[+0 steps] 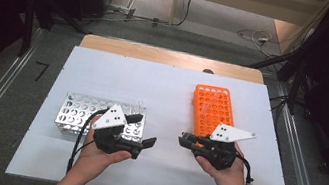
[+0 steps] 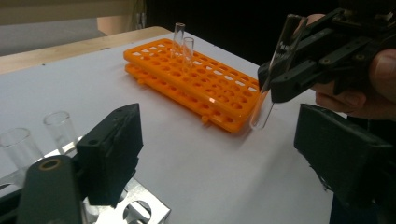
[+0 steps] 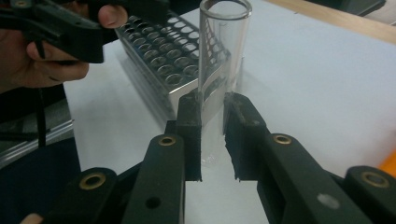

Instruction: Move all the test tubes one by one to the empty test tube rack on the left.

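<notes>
My right gripper (image 3: 212, 105) is shut on a clear glass test tube (image 3: 219, 46), held upright between its pads. In the left gripper view the same tube (image 2: 280, 60) hangs tilted just past the near end of the orange rack (image 2: 196, 79), its round bottom a little above the white sheet. Two more tubes (image 2: 182, 42) stand in the rack's far holes. My left gripper (image 2: 224, 154) is open with nothing between its jaws, beside the metal rack (image 1: 73, 112). From above, the left gripper (image 1: 143, 130) and right gripper (image 1: 185, 140) face each other.
The metal rack (image 3: 163, 60) holds two clear tubes (image 2: 60, 128) near its corner. A white sheet (image 1: 158, 177) covers the table, with a wooden edge (image 1: 168, 55) at the far side. Dark stands and cables lie on the floor around the table.
</notes>
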The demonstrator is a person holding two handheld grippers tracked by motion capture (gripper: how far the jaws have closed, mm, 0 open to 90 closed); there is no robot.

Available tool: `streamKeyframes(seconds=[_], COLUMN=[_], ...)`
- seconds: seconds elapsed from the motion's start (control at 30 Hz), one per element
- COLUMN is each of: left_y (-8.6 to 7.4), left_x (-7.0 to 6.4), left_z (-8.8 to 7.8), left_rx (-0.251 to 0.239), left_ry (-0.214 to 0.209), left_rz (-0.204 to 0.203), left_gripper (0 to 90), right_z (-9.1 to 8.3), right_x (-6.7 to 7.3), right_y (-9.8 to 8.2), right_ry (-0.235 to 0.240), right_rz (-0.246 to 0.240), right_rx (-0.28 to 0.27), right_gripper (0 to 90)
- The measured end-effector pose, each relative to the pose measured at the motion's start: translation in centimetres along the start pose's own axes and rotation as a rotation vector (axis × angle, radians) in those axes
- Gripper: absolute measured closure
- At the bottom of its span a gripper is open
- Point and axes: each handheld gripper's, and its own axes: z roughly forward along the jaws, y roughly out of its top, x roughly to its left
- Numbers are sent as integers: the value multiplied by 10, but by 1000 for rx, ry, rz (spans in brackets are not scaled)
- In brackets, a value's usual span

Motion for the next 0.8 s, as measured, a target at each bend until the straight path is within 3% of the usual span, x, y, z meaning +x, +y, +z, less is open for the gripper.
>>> streamKeyframes(seconds=[0.17,0.47,0.8], left_y=[2,5,6], left_x=[-8,-21,-31], left_z=[4,9,14], left_rx=[6,11,20], left_ry=[-1,-49,-85], left_rz=[14,43,78], left_gripper=[303,488,608], right_z=[13,30,40], right_x=[10,24,35], right_y=[0,0,0], right_ry=[29,51,75], right_rz=[-25,-61,-81], right_rx=[30,69,88], right_gripper=[745,744,745])
